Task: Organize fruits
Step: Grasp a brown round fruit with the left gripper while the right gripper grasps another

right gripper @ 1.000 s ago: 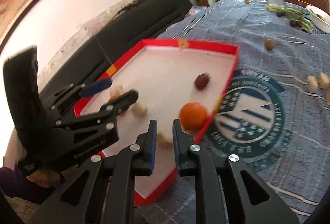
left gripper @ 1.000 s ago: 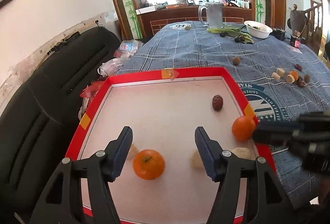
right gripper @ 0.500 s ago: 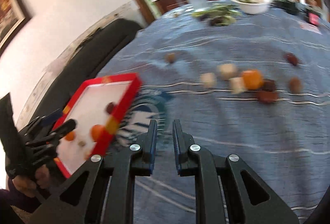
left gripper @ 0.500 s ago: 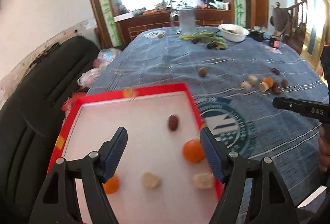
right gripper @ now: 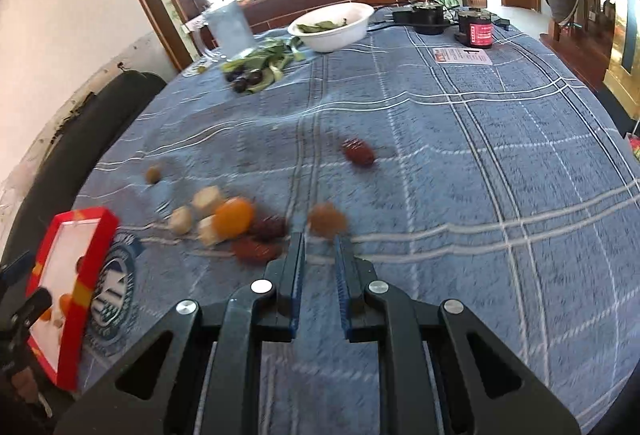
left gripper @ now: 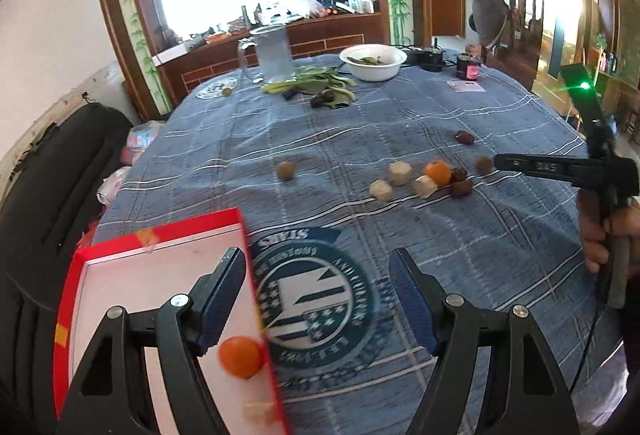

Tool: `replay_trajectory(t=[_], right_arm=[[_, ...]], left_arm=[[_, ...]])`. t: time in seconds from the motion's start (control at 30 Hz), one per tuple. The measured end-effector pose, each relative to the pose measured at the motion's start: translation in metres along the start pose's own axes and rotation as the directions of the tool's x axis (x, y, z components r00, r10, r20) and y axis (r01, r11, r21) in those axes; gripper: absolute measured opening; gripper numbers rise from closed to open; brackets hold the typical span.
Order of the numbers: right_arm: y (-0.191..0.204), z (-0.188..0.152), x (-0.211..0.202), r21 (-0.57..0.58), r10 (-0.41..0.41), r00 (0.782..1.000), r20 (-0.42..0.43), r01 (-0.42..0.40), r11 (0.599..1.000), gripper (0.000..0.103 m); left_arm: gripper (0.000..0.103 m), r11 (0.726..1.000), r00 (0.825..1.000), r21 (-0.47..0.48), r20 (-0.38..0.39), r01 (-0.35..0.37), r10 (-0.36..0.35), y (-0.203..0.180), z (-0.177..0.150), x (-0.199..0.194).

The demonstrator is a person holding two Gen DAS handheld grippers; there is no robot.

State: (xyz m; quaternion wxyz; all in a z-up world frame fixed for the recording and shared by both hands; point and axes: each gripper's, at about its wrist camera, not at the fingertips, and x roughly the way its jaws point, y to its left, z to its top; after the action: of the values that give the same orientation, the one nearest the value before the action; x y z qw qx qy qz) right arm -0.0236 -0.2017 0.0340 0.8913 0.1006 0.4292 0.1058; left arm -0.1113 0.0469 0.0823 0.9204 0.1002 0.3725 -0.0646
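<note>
A red-rimmed tray [left gripper: 160,231] lies at the table's near left, with an orange [left gripper: 241,351] and a pale chunk [left gripper: 256,411] in it. My left gripper [left gripper: 318,275] is open and empty over the tray's right edge. Loose fruit lies mid-table: an orange [left gripper: 438,172], pale chunks [left gripper: 399,172], dark dates [left gripper: 461,187], brown round fruits [left gripper: 286,170]. My right gripper [right gripper: 319,241] is nearly shut and empty, its tips just short of a brown round fruit [right gripper: 327,219]. The tray [right gripper: 80,291] and the orange [right gripper: 233,217] also show in the right wrist view.
A white bowl [left gripper: 373,62], a glass jug [left gripper: 272,53], green leaves with dark fruit [left gripper: 320,91], a red can [right gripper: 478,31] and a paper card [right gripper: 464,55] stand at the far end. A black sofa [left gripper: 44,187] lies left of the table.
Both grippers swung right, away from the tray toward the loose fruit. The right gripper moved close to the brown round fruit. The left stayed open, the right narrow.
</note>
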Motion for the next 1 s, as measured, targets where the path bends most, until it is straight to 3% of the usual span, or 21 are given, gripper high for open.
replay_trajectory(t=[0.07,0.13,0.17,0.27,0.37,0.4,0.5,0.67,1.0], right_arm=[[-0.001,0.006,0.007,-0.005,0.0,1.0,-0.018,0.0,1.0,0.02],[0.0,0.012,0.013,-0.003,0.001,1.0,-0.018,-0.001,1.0,0.043],[0.001,0.012,0.015,-0.006,-0.004,1.0,-0.014,0.004,1.0,0.044],[0.003,0.01,0.02,-0.025,0.014,1.0,-0.017,-0.014,1.0,0.044],[0.005,0.008,0.027,-0.062,-0.023,0.999,-0.027,0.021,0.998,0.042],[0.004,0.006,0.03,-0.068,-0.034,0.999,-0.039,0.031,0.997,0.035],[0.002,0.006,0.031,-0.069,-0.036,0.999,-0.035,0.034,0.997,0.027],[0.0,0.007,0.028,-0.057,-0.05,0.999,-0.017,0.049,0.997,0.027],[-0.015,0.014,0.011,0.011,-0.025,0.999,0.04,0.025,1.0,0.027]], left_arm=[[0.074,1.0,1.0,-0.007,-0.019,0.018,-0.018,-0.004,0.006,0.007],[0.074,1.0,0.999,-0.008,-0.029,0.013,-0.013,-0.004,0.015,0.016],[0.074,1.0,0.999,-0.01,-0.037,0.003,-0.004,-0.004,0.019,0.02],[0.074,0.999,0.998,-0.03,-0.052,-0.028,0.026,0.005,0.034,0.034],[0.074,0.996,0.995,-0.066,-0.086,-0.066,0.06,0.021,0.049,0.054],[0.074,0.994,0.993,-0.077,-0.093,-0.079,0.072,0.028,0.054,0.061],[0.074,0.983,0.979,-0.093,-0.142,-0.161,0.147,0.048,0.067,0.092],[0.074,0.964,0.956,-0.115,-0.2,-0.241,0.215,0.065,0.081,0.135],[0.073,0.964,0.946,-0.079,-0.229,-0.253,0.23,0.044,0.085,0.173]])
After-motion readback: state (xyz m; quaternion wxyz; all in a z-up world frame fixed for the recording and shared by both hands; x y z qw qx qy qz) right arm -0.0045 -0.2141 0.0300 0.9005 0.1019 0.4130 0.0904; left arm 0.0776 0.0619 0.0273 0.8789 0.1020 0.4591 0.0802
